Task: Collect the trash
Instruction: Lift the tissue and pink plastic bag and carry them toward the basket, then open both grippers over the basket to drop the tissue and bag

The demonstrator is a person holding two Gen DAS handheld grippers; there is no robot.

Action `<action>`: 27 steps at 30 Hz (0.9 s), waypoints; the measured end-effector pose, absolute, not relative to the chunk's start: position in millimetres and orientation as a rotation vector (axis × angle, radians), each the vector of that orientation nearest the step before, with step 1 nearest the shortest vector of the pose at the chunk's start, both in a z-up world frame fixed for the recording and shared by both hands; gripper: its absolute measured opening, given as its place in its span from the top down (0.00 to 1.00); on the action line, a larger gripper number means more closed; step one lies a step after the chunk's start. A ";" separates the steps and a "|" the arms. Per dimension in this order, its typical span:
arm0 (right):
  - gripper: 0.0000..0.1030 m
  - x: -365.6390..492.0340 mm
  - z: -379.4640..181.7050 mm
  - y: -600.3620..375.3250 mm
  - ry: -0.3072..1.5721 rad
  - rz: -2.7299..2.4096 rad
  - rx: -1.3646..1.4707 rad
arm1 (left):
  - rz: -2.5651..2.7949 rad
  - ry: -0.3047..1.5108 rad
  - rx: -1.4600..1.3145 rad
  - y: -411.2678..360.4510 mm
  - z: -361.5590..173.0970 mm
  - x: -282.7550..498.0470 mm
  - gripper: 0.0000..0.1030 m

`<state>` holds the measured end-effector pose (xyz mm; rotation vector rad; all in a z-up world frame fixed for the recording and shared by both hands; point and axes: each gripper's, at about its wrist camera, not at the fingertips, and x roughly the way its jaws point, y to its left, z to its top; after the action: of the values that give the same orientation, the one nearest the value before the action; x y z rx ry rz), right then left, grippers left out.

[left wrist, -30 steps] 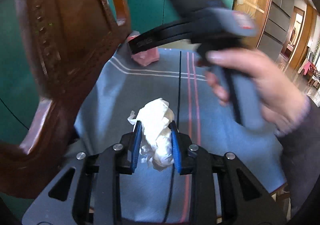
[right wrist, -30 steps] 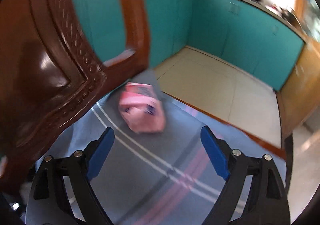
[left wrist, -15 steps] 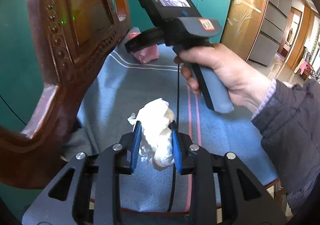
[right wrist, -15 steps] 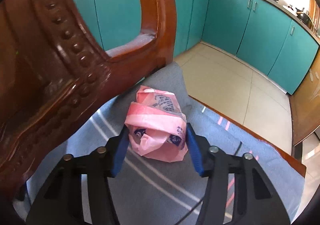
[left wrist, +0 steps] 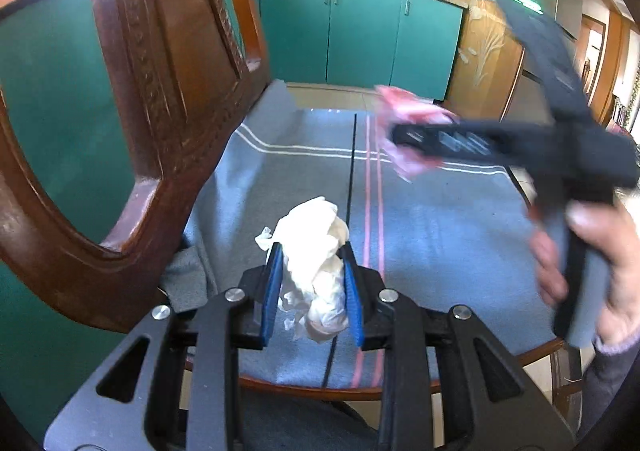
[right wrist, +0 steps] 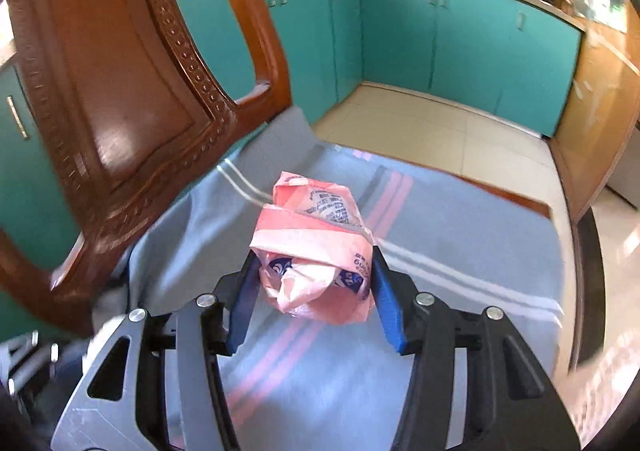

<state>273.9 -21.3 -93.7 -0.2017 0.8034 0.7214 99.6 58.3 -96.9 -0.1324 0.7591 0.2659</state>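
A crumpled white tissue point(left wrist: 316, 227) is clamped between the blue pads of my left gripper point(left wrist: 311, 251), held just above the chair seat. My right gripper point(right wrist: 314, 257) is shut on a scrunched pink plastic bag point(right wrist: 316, 227) with blue print, its pads pressing both sides. The bag hangs clear of the seat cloth. In the left wrist view the right gripper point(left wrist: 400, 135) appears blurred at the right, carried by a person's hand point(left wrist: 600, 251), with the pink bag point(left wrist: 408, 113) at its tip.
A blue-grey cloth point(left wrist: 440, 231) with pink and white stripes covers the wooden chair seat. The carved chair back point(left wrist: 160, 71) rises close on the left. A black cable point(left wrist: 352, 179) lies across the cloth. Teal cabinets point(right wrist: 460, 31) and tiled floor point(right wrist: 420, 123) lie beyond.
The right gripper reached the pink bag by the chair back, shut on it and lifted it off the cloth, swinging right. The left gripper kept the tissue and drew back a little.
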 end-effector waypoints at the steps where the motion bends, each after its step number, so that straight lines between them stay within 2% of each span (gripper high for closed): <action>1: 0.49 265.9 -90.7 -34.6 0.798 0.711 -0.200 | 0.263 0.752 -0.129 55.2 -94.0 99.0 0.71; 14: 0.49 197.7 -40.5 -207.5 0.613 0.503 -0.090 | 0.123 0.690 -0.059 -14.8 -63.8 112.8 0.71; 27: 0.49 177.2 -56.9 -345.9 0.625 0.228 0.048 | -0.205 0.712 -0.057 -122.3 -54.4 153.1 0.71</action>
<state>177.2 -345.9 -56.9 0.0476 0.6250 0.2283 153.1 -122.3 -54.4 -0.0573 0.7124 -0.2049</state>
